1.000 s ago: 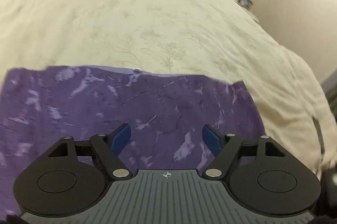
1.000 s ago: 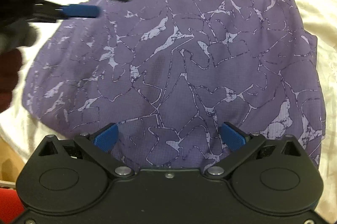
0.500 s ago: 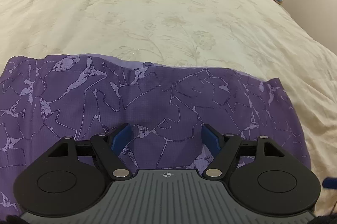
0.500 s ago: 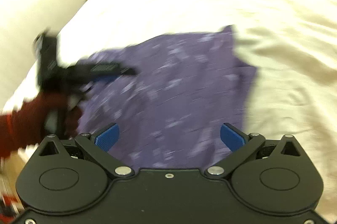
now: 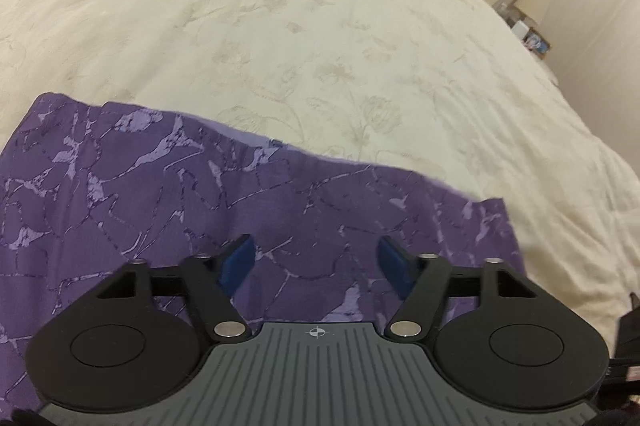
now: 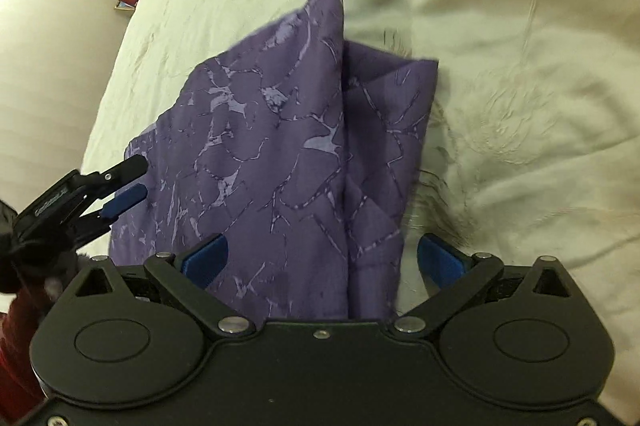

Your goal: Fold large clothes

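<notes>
wrist views angled down, sharing purple garment point(image 5: 280, 210)

Folded purple marbled garment point(image 6: 280, 146) on bed

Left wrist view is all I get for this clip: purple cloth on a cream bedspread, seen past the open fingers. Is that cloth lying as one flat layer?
Observer: No. In the right wrist view the purple garment is folded, with one layer overlapping another along a raised crease that runs away from the camera.
Operator: Where is the other gripper?
Observer: The right gripper is open. Its fingers straddle the garment's near end without pinching it.
Operator: How does my gripper look from that side?
Observer: The left gripper is at the garment's left edge. Its jaws have just been closing, and no cloth is visibly pinched between them.
</notes>
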Motion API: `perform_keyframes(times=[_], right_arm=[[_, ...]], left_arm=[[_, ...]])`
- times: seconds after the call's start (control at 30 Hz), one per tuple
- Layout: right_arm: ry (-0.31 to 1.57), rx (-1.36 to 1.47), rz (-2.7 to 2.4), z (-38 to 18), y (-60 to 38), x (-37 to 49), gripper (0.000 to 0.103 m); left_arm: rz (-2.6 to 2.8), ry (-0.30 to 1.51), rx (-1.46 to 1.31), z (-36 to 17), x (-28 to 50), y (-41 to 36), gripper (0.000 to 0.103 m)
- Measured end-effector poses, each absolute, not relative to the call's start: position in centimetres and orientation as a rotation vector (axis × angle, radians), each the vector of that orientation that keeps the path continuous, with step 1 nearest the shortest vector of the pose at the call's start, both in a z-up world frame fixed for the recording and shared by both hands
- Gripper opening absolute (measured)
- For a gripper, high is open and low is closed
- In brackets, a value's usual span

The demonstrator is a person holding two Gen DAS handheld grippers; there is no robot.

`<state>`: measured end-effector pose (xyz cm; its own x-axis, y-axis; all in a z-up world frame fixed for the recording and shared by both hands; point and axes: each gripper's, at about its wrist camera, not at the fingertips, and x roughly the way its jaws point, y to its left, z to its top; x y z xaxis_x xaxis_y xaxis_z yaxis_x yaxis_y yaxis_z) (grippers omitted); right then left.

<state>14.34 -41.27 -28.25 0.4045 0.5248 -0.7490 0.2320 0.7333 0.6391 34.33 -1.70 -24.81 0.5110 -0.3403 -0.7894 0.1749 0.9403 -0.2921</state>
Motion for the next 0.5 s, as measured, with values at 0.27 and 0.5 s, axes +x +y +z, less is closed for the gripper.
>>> perform_keyframes(times=[0.27,0.5], right_arm=[[1.186,0.797,0.262,-29.2,-41.7,14.9,0.100],[1.194,0.817,0.278,-29.3,-42.9,14.8,0.093]], left_arm=[[-0.285,1.028,-0.234,-27.0,36.7,-2.2,0.015],[-0.244,1.075,-0.245,-29.9,37.7,-2.0,0.006]])
